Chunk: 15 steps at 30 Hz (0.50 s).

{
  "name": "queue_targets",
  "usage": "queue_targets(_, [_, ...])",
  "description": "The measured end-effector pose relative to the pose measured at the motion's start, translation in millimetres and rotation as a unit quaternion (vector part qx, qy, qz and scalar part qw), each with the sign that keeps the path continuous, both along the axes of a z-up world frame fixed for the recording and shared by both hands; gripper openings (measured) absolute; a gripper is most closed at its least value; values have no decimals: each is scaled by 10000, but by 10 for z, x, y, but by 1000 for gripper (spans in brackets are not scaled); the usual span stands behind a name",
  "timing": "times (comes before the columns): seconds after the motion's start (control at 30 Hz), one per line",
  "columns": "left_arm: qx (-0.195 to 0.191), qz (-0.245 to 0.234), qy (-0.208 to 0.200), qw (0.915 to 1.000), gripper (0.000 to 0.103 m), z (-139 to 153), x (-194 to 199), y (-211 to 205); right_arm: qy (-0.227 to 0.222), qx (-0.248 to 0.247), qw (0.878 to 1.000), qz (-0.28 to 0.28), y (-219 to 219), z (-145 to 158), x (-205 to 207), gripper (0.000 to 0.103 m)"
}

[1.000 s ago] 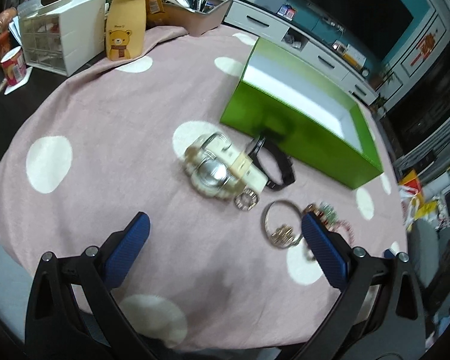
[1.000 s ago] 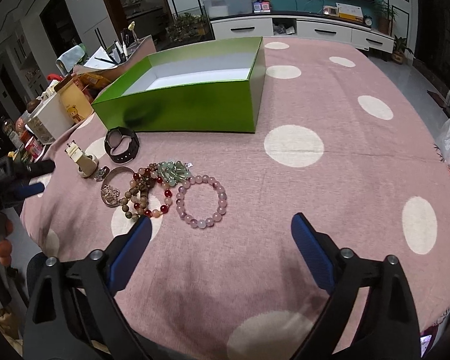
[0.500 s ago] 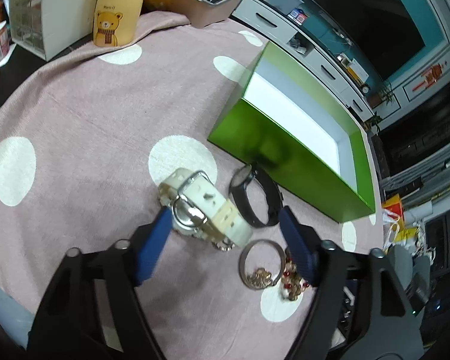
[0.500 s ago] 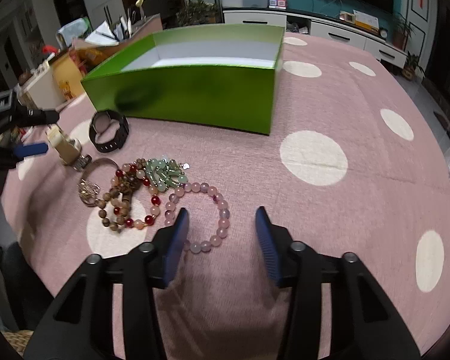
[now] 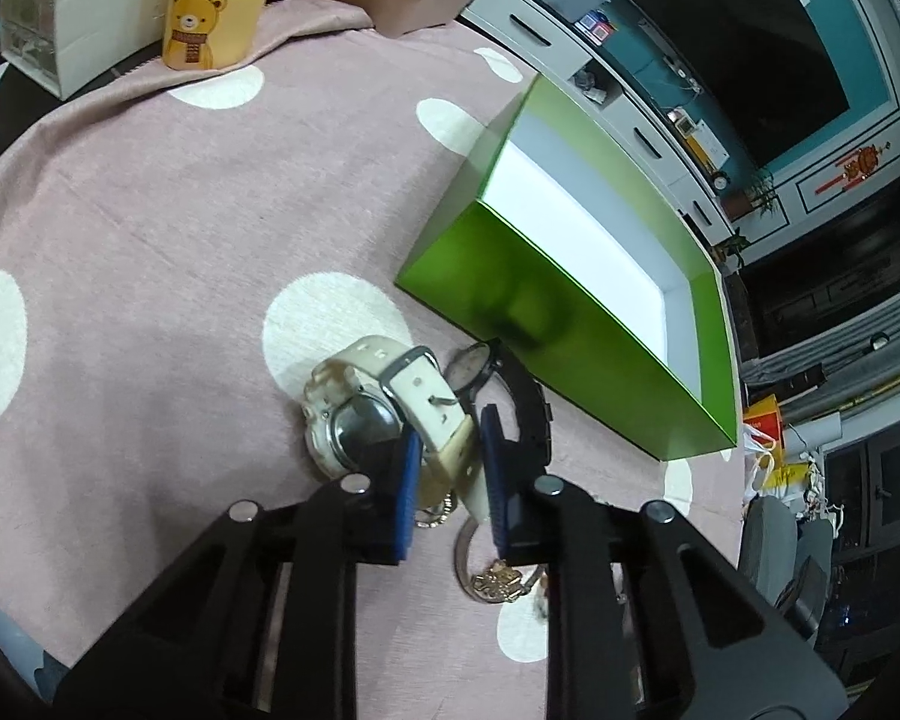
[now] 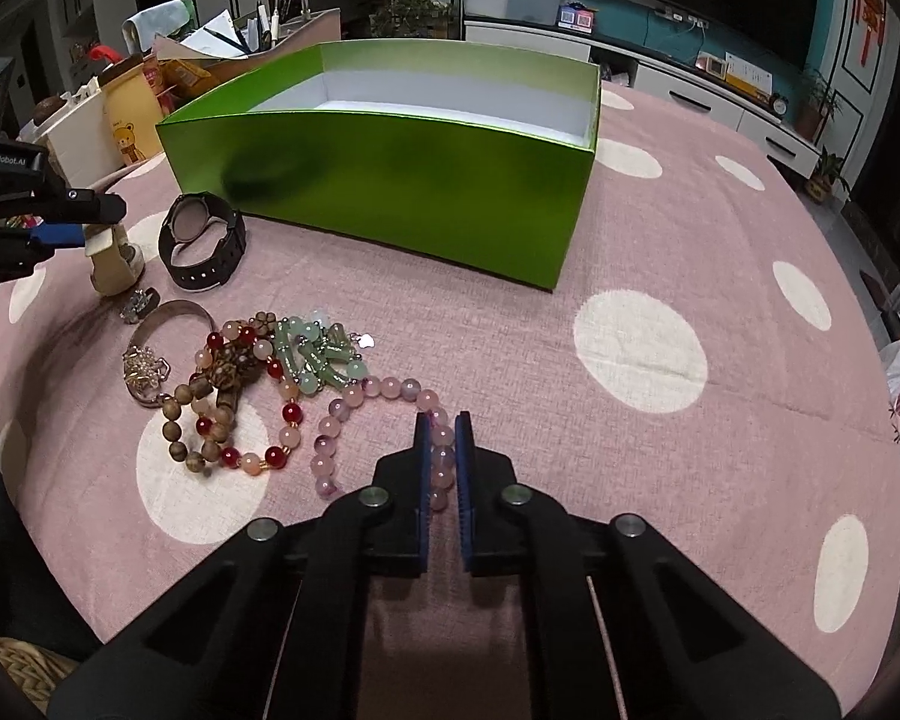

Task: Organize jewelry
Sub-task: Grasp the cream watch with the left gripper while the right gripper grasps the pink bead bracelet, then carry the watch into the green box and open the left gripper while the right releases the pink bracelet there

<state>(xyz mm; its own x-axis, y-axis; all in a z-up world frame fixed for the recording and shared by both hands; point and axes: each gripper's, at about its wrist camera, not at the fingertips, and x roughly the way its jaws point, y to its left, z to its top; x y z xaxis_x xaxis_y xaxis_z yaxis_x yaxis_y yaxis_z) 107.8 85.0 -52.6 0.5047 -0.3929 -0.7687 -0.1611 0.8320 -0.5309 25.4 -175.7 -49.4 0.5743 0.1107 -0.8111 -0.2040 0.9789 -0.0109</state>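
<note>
Left gripper [image 5: 447, 450]: jaws closing, the blue pads on either side of the cream strap of the white watch [image 5: 384, 402] and touching it. The watch lies on the cloth at the edge of a white dot.
Black watch [image 6: 203, 240]: on its side just right of the white watch, close to the near wall of the box, not touching it as far as can be seen.
Ring [image 6: 139, 303]: a small sparkly piece on the cloth just in front of the white watch.
Bangle [image 6: 150, 354]: a thin metal hoop with a gold ornament, next to the ring, its edge against the bead pile.
Bead pile [image 6: 240, 384]: brown wooden, red-and-peach and pale green bracelets heaped together on and beside a white dot.
Pink bracelet [image 6: 384, 396]: at the right end of the pile, its loop pulled long toward the camera.
Right gripper [image 6: 441, 450]: jaws narrow, pinched on the near beads of the pink bracelet, which rests on the cloth.
Box [image 6: 390, 180]: green, open, white inside, behind all the jewelry; nothing can be seen inside.
Cloth [image 6: 660, 240]: pink with white dots, covering the table.
</note>
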Motion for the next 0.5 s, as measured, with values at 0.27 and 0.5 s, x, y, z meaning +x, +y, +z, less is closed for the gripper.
queue_targets(0.27, [56, -140, -236, 9996, 15, 171, -80, -6, -377, 52, 9992, 79, 9, 300, -93, 7])
queue_targets(0.5, [199, -282, -500, 9982, 15, 432, -142, -11, -902, 9, 9957, 208, 26, 701, -100, 7])
